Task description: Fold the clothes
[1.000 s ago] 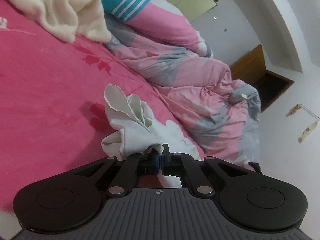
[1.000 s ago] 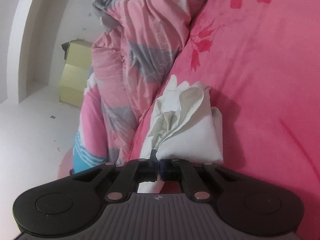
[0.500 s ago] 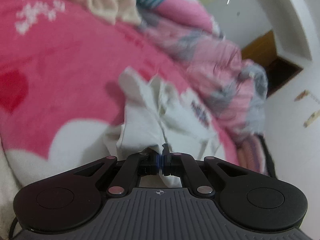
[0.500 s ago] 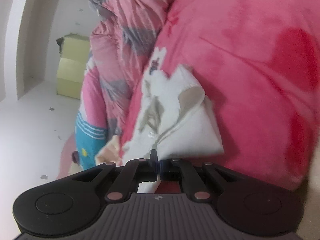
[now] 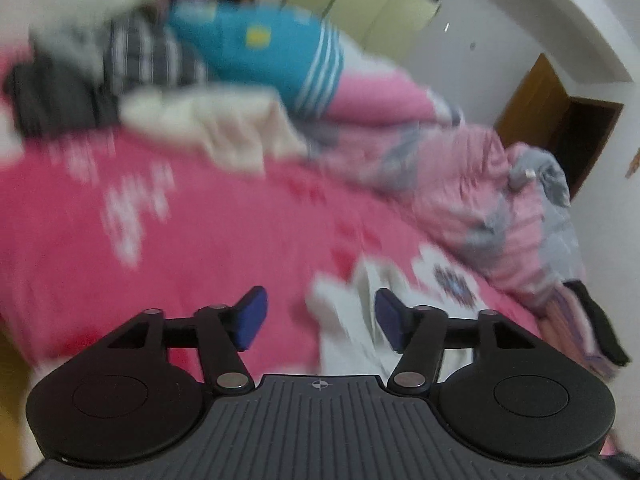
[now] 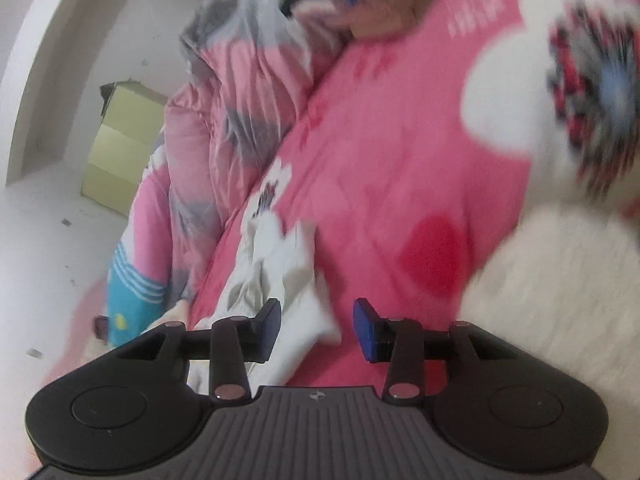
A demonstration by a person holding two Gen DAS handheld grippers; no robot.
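1. Under us spreads a pink blanket (image 5: 200,240) on the bed, with a crumpled pink-and-grey quilt (image 5: 500,200) along its far side.
2. We see the white garment (image 6: 280,292) lying bunched on the blanket, close ahead of both tools.
3. Our left gripper (image 5: 318,316) and right gripper (image 6: 316,330) both have their fingers spread wide, holding nothing.

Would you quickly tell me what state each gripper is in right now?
Left gripper: open, holding nothing; the white garment lies on the bed between and beyond its fingers.
Right gripper: open, holding nothing.
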